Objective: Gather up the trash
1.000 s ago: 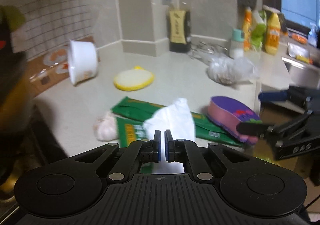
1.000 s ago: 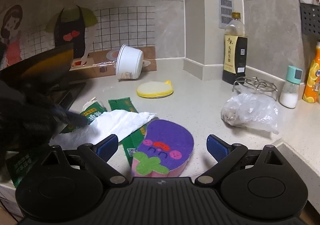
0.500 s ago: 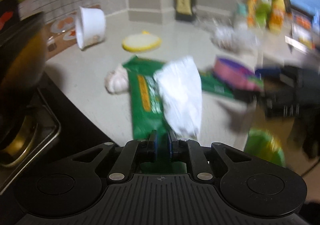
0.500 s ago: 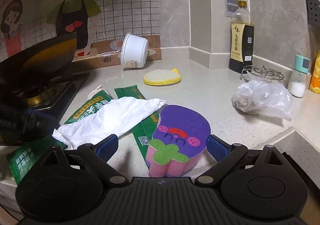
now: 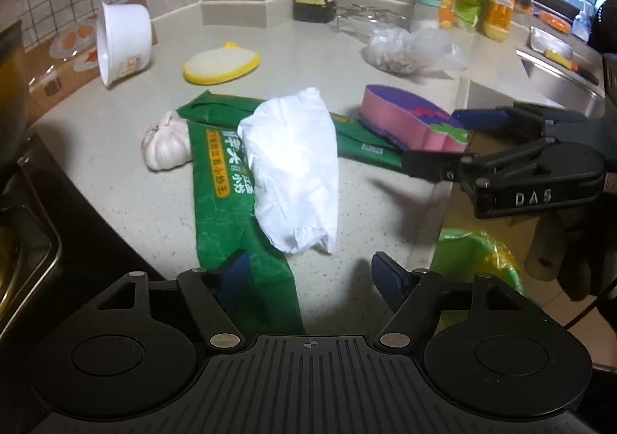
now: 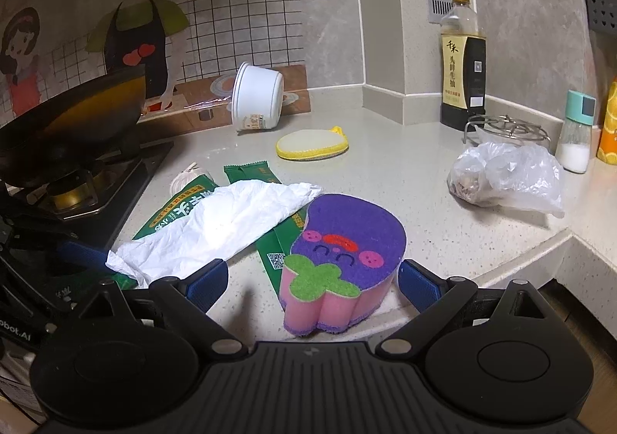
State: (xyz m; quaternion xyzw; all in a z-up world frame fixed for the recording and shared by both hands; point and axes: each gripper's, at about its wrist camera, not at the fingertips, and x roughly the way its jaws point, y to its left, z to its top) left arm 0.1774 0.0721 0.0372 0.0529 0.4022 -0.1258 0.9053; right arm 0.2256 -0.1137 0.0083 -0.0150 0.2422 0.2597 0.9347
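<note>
A crumpled white tissue (image 5: 297,168) lies on two green snack wrappers (image 5: 223,179) at the counter's front edge; it also shows in the right wrist view (image 6: 216,225). My left gripper (image 5: 310,276) is open just short of the tissue, over the near wrapper end. My right gripper (image 6: 312,281) is open around the near end of a purple and pink sponge (image 6: 343,260), not touching it. A tipped white cup (image 5: 119,40) and a clear plastic bag (image 5: 408,52) lie farther back. A green-lined bin (image 5: 474,260) sits below the counter edge.
A garlic bulb (image 5: 166,144) lies left of the wrappers. A yellow sponge (image 5: 219,63), a dark bottle (image 6: 462,59), a wire rack (image 6: 505,125) and a shaker (image 6: 576,133) stand behind. A wok on the stove (image 6: 73,125) is at left; the sink (image 5: 559,56) at right.
My left gripper was shut on the tissue and green wrapper, pulled them toward the counter edge, then opened and let go. My right gripper crept closer to the purple sponge.
</note>
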